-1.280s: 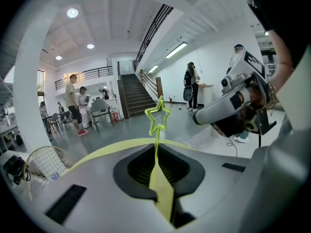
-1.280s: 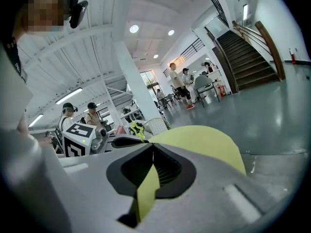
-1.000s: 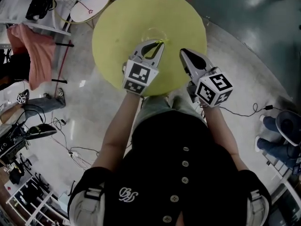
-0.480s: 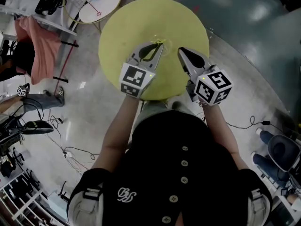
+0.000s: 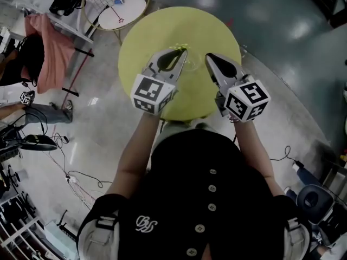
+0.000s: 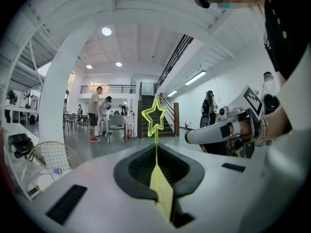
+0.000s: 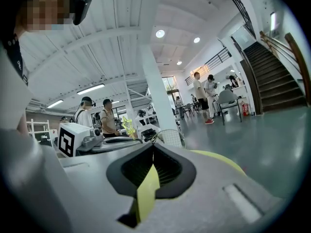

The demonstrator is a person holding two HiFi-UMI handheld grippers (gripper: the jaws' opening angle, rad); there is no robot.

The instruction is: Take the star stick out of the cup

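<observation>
My left gripper (image 5: pixel 181 53) is shut on a thin yellow-green stick topped by an outlined star (image 6: pixel 154 115). The stick (image 6: pixel 156 152) rises straight out from between the shut jaws of the left gripper (image 6: pixel 156 176). The star (image 5: pixel 186 47) hangs over the round yellow table (image 5: pixel 162 31). A clear cup (image 5: pixel 191 64) shows only faintly on the table between the two grippers' tips. My right gripper (image 5: pixel 209 57) is beside it, shut with nothing held. From the right gripper (image 7: pixel 153 152) the star (image 7: pixel 129 125) appears to the left, above the left gripper's body (image 7: pixel 97 140).
A small white table (image 5: pixel 122 12) and a round wire basket stand beyond the yellow table at the upper left. Pink cloth (image 5: pixel 51 47) hangs on a rack at the left. Cables (image 5: pixel 70 172) lie on the floor. People stand far off by the stairs (image 6: pixel 99 113).
The left gripper has lifted toward the head camera with the star stick in it. The right gripper has stayed about where it was.
</observation>
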